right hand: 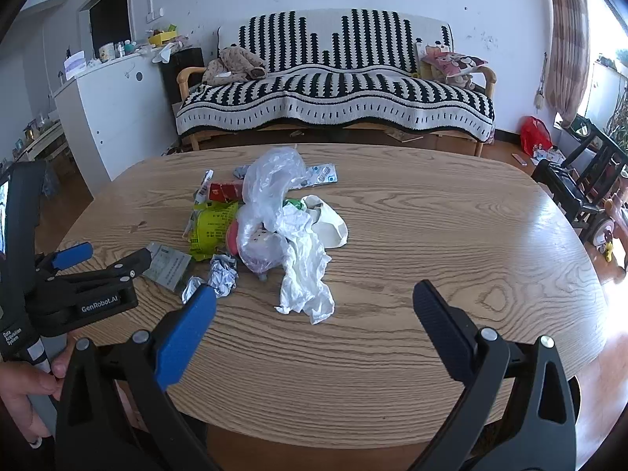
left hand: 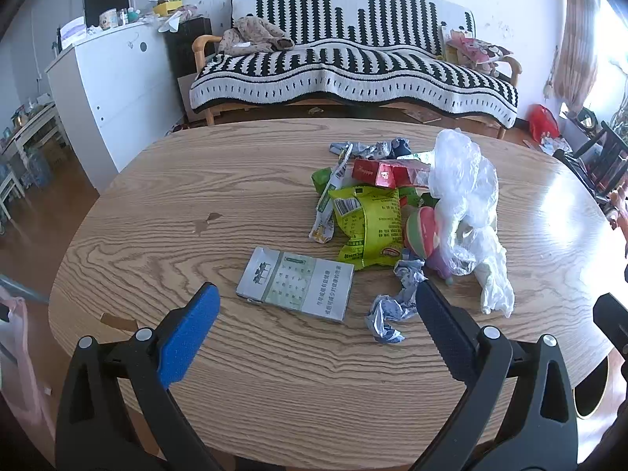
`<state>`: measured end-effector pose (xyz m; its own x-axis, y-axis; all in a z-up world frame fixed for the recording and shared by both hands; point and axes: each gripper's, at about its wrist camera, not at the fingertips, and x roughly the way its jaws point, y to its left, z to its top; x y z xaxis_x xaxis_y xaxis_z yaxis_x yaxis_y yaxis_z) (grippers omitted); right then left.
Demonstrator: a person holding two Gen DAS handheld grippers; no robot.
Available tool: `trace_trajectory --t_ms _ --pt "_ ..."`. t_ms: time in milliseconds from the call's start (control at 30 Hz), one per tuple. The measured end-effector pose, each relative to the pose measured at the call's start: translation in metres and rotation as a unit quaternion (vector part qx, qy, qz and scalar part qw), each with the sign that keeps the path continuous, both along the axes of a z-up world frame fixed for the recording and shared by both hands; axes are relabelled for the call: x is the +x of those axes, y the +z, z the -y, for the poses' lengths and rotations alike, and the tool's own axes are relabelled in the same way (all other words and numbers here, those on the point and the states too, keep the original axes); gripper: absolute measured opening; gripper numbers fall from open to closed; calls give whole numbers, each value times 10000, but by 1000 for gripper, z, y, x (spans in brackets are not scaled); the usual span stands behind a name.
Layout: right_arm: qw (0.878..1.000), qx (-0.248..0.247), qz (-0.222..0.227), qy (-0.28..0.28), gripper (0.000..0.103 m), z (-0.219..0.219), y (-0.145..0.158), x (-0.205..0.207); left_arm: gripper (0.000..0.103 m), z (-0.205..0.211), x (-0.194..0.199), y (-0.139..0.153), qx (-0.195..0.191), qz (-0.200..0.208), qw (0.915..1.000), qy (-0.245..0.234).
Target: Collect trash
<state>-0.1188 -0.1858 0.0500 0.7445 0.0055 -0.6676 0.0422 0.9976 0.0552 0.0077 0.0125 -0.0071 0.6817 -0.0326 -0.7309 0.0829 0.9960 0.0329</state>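
A heap of trash lies on the oval wooden table (left hand: 196, 384): a flat grey box (left hand: 296, 288), a yellow-green snack bag (left hand: 369, 223), a red carton (left hand: 378, 172), a clear plastic bag (left hand: 465, 192), crumpled foil (left hand: 392, 306) and white tissue (right hand: 306, 274). My left gripper (left hand: 316, 314) hovers open just short of the grey box, nothing between its fingers. In the right wrist view my right gripper (right hand: 314, 302) stands open before the white tissue, also empty. The left gripper (right hand: 110, 261) appears there at the left, held by a hand (right hand: 23, 388).
Beyond the table stands a sofa (left hand: 353, 62) under a black-and-white striped blanket. A white cabinet (left hand: 114, 90) is at the left, dark chairs (right hand: 581, 180) at the right. A pink plastic bag (left hand: 19, 353) hangs at the table's left edge.
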Motion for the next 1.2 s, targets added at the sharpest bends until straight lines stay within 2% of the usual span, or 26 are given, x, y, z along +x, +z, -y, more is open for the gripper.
trace_trajectory --t_ms 1200 --pt "10000 1 -2 20 97 1 1 0 97 1 0 -1 5 -37 10000 -38"
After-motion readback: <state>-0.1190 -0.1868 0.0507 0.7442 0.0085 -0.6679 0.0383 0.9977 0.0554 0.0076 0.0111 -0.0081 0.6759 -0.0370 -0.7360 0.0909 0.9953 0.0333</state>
